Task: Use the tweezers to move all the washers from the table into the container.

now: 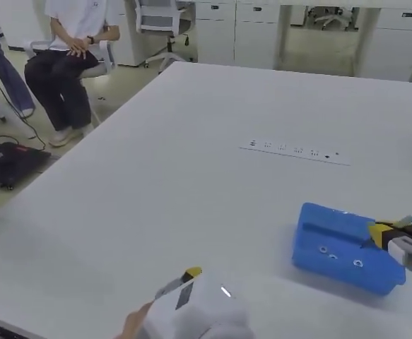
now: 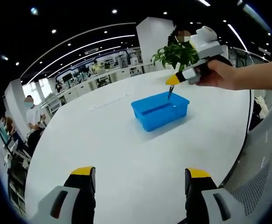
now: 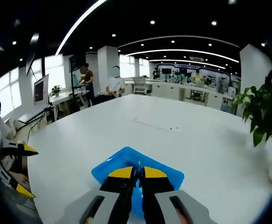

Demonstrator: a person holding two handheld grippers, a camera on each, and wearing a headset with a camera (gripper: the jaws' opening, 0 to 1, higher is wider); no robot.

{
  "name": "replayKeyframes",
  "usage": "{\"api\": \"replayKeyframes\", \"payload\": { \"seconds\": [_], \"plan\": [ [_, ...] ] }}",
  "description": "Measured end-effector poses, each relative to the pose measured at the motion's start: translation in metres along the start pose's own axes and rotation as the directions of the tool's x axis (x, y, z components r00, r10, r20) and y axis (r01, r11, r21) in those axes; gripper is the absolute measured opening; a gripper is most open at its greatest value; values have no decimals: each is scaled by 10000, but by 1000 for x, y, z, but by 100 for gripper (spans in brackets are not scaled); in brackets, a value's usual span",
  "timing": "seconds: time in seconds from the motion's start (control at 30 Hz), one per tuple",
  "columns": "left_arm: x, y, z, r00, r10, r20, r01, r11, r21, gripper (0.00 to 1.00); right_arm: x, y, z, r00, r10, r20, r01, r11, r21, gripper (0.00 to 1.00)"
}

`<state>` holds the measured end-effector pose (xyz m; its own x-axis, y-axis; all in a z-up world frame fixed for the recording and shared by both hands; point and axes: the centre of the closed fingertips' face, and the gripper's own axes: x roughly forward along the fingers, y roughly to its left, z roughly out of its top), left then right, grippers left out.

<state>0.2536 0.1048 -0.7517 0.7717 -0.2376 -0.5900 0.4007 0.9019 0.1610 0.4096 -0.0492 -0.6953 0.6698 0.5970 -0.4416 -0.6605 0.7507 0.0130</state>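
My left gripper (image 2: 140, 172) hung low over the near part of the white table (image 1: 191, 176). Its jaws stood wide apart with nothing between them, and only bare tabletop lay ahead of them.

My right gripper (image 3: 138, 172) had its jaws drawn almost together, pinching the tweezers (image 3: 138, 181) in the narrow gap between the yellow tips. Seen from the left gripper view, the tweezers pointed down from that gripper into the blue container (image 2: 159, 116), their tips just inside its far rim. I could not tell whether the tips held anything.

The container sat on the right, near side of the table. In the head view, three small washers (image 1: 324, 248) lay on its floor, close together, and my right gripper reached over its right edge.

Farther off, a socket strip (image 1: 294, 150) lay flat in the tabletop, well apart from the container. A person (image 1: 71, 49) sat on a chair beyond the table's far left corner. A potted plant (image 2: 177, 53) stood past the far right side.
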Motion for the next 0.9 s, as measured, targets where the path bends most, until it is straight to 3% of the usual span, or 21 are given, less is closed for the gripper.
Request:
{"api": "replayKeyframes", "payload": {
  "seconds": [0.1,0.17,0.23,0.3,0.37,0.43,0.47,0.5,0.67,0.77,0.8,0.87,0.9],
  "plan": [
    [-2,-2,4,9997,-137,180,138,9999,-51,78,-12,14,3,9988,485,-33,-486,9975,-522,3],
    [-4,-5,8,9989,-298,362,301,9995,-84,74,-19,22,2,9983,555,-159,-570,9911,-1203,2],
    [-6,-8,14,9969,-494,607,499,9987,-76,67,-26,33,1,9966,771,-292,-810,9819,-1713,2],
    [-9,-11,19,9953,-664,698,667,9978,-22,57,-32,44,-1,9944,973,-412,-1035,9758,-1927,2],
    [-11,-13,29,9916,-751,1050,740,9972,137,48,-36,53,-4,9921,1148,-507,-1228,9712,-2044,3],
    [-12,-17,38,9881,-1058,1116,1025,9941,350,42,-39,63,-11,9858,1443,-864,-1618,9536,-2540,3],
    [-13,-22,50,9773,-1421,1570,1320,9886,730,41,-39,64,-15,9852,1401,-991,-1621,9491,-2700,3],
    [-14,-24,55,9731,-1583,1671,1472,9861,766,37,-40,69,-20,9816,1526,-1152,-1801,9404,-2884,3],
    [-11,-33,75,9521,-2506,1755,2372,9669,939,20,-40,84,-42,9654,1838,-1850,-2376,9124,-3332,3],
    [-10,-46,84,9270,-3372,1643,3101,9354,1698,14,-41,92,-48,9566,2062,-2059,-2679,9004,-3427,3],
    [-10,-49,87,9241,-3450,1646,3153,9313,1822,13,-41,94,-51,9529,2119,-2167,-2778,8966,-3448,3],
    [-10,-60,96,9041,-3937,1661,3508,9058,2376,13,-42,100,-58,9412,2312,-2464,-3104,8796,-3605,3],
    [-11,-68,100,8905,-4256,1608,3751,8867,2702,14,-43,102,-60,9373,2334,-2589,-3199,8709,-3732,3]
  ]
}}
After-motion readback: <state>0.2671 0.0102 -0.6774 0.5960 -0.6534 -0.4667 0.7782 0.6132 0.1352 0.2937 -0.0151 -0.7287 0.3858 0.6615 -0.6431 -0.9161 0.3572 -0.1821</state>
